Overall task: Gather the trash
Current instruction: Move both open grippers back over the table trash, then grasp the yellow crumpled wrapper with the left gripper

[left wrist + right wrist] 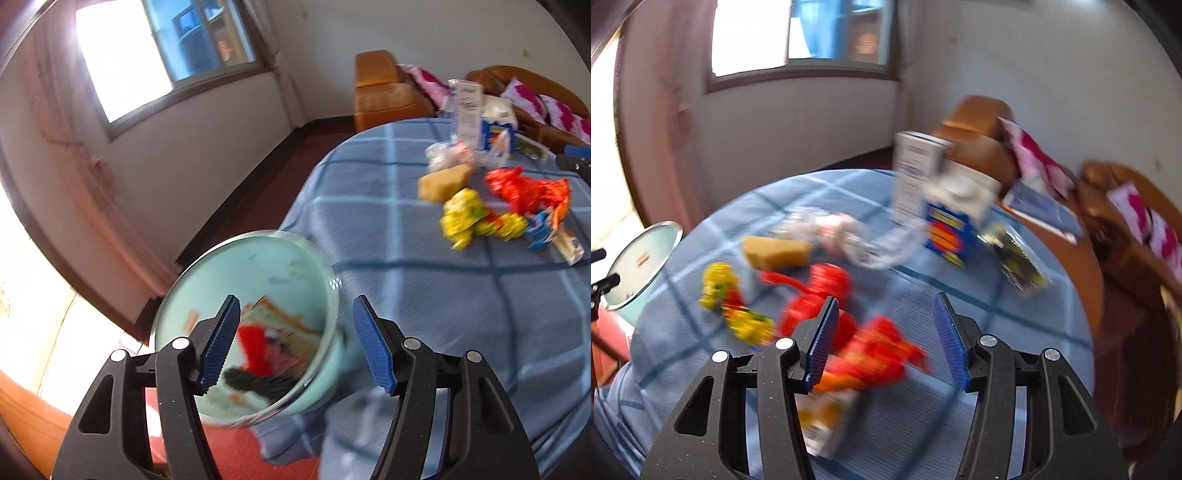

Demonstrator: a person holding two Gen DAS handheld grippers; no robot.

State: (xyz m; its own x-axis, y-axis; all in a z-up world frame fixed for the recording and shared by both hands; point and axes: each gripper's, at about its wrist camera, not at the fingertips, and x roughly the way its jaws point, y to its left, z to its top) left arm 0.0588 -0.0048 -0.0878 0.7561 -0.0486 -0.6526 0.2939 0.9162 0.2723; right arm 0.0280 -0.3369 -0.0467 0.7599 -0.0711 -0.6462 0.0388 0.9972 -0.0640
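A pale green trash bin (258, 258) stands beside the round table, with red and tan wrappers inside; it also shows at the left in the right wrist view (639, 254). My left gripper (295, 343) is open, hovering over the bin's rim. On the blue checked tablecloth (424, 295) lie a red wrapper (524, 188), a yellow wrapper (465, 214) and a tan sponge-like block (443, 181). My right gripper (882, 339) is open just above a red-orange wrapper (875, 350), with a small white box (827, 417) below it.
A blue-and-white carton (945, 229), a tall white box (916, 173), clear plastic wrap (827, 225) and a dark packet (1015, 262) sit at the table's far side. An orange sofa with pink cushions (1041, 162) stands behind. Window on the far wall.
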